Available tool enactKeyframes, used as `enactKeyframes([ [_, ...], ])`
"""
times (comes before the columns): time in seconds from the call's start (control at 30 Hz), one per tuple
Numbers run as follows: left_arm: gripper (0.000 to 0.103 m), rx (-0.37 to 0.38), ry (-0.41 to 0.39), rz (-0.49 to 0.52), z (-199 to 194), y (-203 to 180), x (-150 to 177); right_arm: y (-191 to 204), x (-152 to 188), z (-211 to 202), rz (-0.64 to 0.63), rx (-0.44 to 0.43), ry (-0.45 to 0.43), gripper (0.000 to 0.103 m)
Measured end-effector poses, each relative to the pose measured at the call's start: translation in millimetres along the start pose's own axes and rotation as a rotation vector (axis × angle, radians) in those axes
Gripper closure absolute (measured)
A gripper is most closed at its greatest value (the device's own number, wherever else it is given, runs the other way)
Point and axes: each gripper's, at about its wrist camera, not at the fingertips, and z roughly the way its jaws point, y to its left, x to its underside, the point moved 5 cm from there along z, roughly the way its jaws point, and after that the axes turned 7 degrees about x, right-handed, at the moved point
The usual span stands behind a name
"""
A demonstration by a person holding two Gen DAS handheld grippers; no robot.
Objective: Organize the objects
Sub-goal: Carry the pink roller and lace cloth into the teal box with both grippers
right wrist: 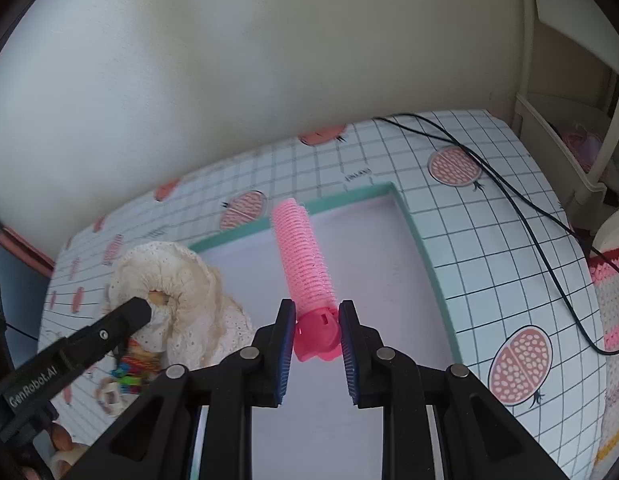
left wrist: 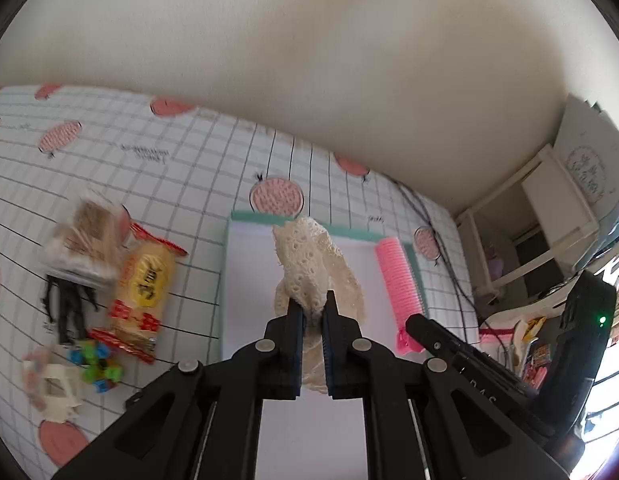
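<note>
Left tongs (left wrist: 312, 308) pinching lace cloth (left wrist: 309, 264), seemingly over tray (left wrist: 237, 280)

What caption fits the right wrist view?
Right claw grips a pink hair roller over the teal-rimmed tray.

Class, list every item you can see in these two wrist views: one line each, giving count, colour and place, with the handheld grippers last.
Lace cloth: one, cream, held above the tray.
Hair roller: one, pink, over the tray's right side.
Tray: one, teal rim, white inside, on the table.
Tablecloth: one, white grid with pink fruit prints.
Snack packet: one, yellow and red, left of tray.
Toothpick bag: one, clear, blurred, far left.
Cable: one, black, across the cloth's right side.
Left gripper: shut on lace.
Right gripper: around the roller's base.
</note>
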Motion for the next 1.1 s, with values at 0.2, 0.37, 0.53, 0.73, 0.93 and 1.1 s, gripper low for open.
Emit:
enactKeyframes([
  [0.2, 0.095, -0.007, 0.038, -0.005, 30, 11, 6, -3, 2, 32, -0.005, 0.063, 0.045, 0.079],
  [0.37, 0.095, -0.02, 0.06, -0.013, 46, 23, 11, 0, 3, 45, -0.039, 0.11, 0.047, 0.079],
  [0.53, 0.095, -0.028, 0.076, -0.029, 57, 31, 14, 6, 4, 47, -0.081, 0.151, 0.037, 0.079],
  [0.73, 0.095, -0.037, 0.079, -0.031, 57, 33, 17, 11, 4, 47, -0.106, 0.165, 0.034, 0.079],
  [0.93, 0.095, -0.05, 0.091, -0.049, 57, 37, 18, 11, 5, 47, -0.103, 0.157, 0.042, 0.079],
  [1.1, 0.091, -0.075, 0.09, -0.028, 51, 31, 17, 10, 6, 44, -0.096, 0.144, 0.048, 0.079],
])
